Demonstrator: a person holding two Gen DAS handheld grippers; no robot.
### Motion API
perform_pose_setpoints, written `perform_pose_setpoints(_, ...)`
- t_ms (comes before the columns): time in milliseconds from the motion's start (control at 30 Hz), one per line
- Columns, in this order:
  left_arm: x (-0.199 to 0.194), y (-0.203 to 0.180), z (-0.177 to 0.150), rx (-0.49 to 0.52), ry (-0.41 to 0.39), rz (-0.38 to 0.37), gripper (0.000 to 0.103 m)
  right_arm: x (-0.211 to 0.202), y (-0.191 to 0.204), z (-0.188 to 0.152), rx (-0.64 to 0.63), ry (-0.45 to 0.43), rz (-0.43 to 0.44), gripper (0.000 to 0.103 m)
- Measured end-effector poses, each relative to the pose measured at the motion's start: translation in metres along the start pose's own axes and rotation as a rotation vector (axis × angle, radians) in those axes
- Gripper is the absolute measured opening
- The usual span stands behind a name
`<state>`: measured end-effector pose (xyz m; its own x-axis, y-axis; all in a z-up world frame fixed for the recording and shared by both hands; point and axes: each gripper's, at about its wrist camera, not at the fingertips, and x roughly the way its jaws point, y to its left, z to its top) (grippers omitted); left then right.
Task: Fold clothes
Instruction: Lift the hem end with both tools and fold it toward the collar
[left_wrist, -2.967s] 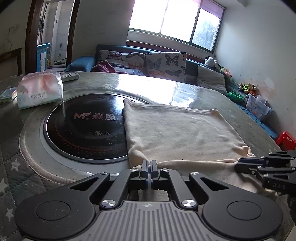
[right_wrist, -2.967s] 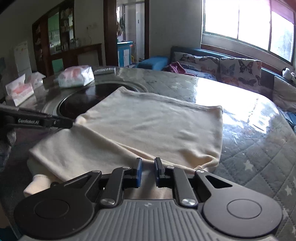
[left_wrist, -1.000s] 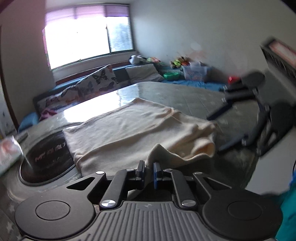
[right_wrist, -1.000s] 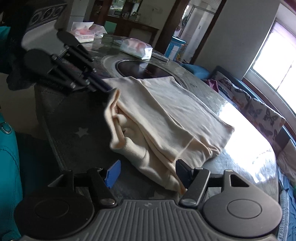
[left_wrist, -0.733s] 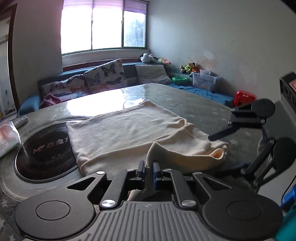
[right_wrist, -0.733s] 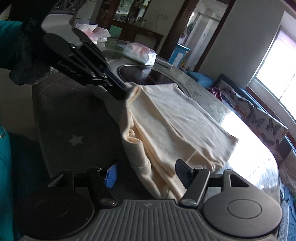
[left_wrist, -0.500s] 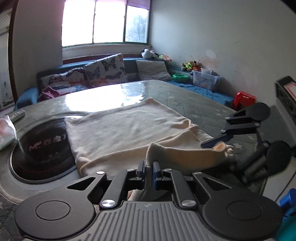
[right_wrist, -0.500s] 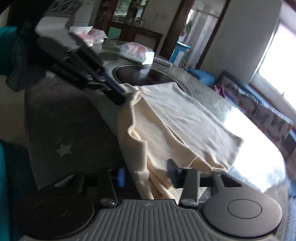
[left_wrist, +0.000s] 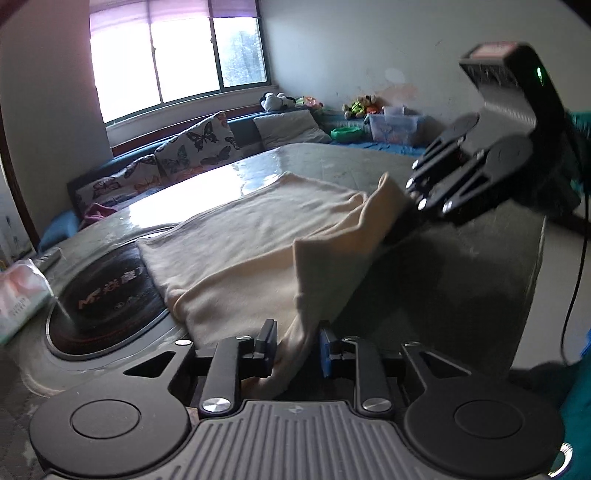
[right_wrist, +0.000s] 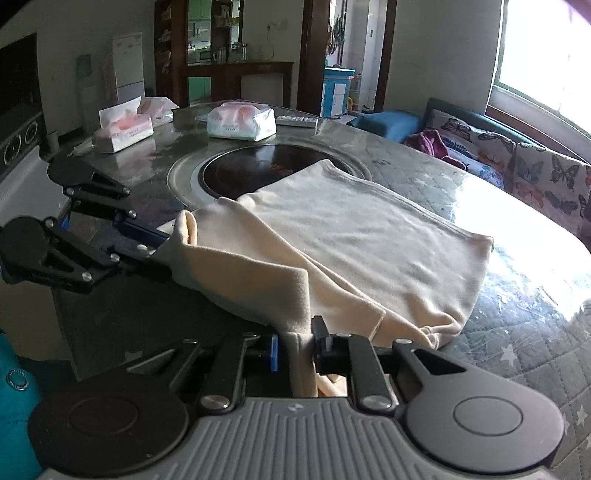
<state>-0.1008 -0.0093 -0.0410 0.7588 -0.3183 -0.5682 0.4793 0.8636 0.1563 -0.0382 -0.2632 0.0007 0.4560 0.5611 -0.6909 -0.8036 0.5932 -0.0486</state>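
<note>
Daylight from a wide window (left_wrist: 173, 62) falls on a large round table (right_wrist: 535, 354) with a glossy top over a quilted star-pattern cover. Nearest to the left gripper (left_wrist: 297, 345), a hanging fold of the cream garment (left_wrist: 258, 251) passes between its two fingers; the jaws are opening, there is a gap on both sides of the cloth, and the pads do not seem to press it. Nearest to the right gripper (right_wrist: 293, 349), another bunched corner of the same garment (right_wrist: 369, 236) stands between the fingers; the jaws are closing and already sit tight against the fabric on both sides. Between the two grippers the near edge of the garment is lifted off the table and sags as a loose band, while the rest lies flat further ahead of them. Beyond the cloth, a dark round cooktop (right_wrist: 255, 173) is set in the middle of the table, and the far corner of the garment covers part of it. Further behind it lie two tissue packs (right_wrist: 242, 123) and a remote control (right_wrist: 297, 121). At the far side, under the window, a sofa carries butterfly cushions (left_wrist: 199, 147).
</note>
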Motion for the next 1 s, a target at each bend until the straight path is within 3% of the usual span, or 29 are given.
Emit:
perform_pose_setpoints(167, 0.002, -0.009, -0.006, 0.109, 0.004, 0.037, 0.022, -0.001, 0.006, -0.003, -0.018, -0.007, -0.016, 0.015)
perform_pose_setpoints(233, 0.003, -0.01, -0.007, 0.122, 0.007, 0.039, 0.009, -0.002, 0.009, -0.005, -0.029, -0.013, -0.022, 0.012)
perform_pose_setpoints(400, -0.012, -0.001, -0.002, 0.033, -0.019, 0.008, 0.005, -0.011, 0.015, -0.009, -0.022, -0.034, -0.029, 0.011)
perform_pose_setpoints(600, -0.05, -0.006, 0.006, -0.014, -0.062, -0.04, 0.005, -0.051, 0.029, -0.011, -0.025, -0.057, 0.0, 0.011)
perform_pose_setpoints(800, -0.096, -0.018, 0.004, -0.078, -0.08, -0.098, 0.005, -0.097, 0.054, -0.019, -0.02, -0.027, 0.082, 0.011)
perform_pose_setpoints(1000, -0.093, -0.01, 0.013, -0.105, -0.092, -0.093, 0.005, -0.104, 0.053, -0.016, 0.008, 0.0, 0.102, 0.01)
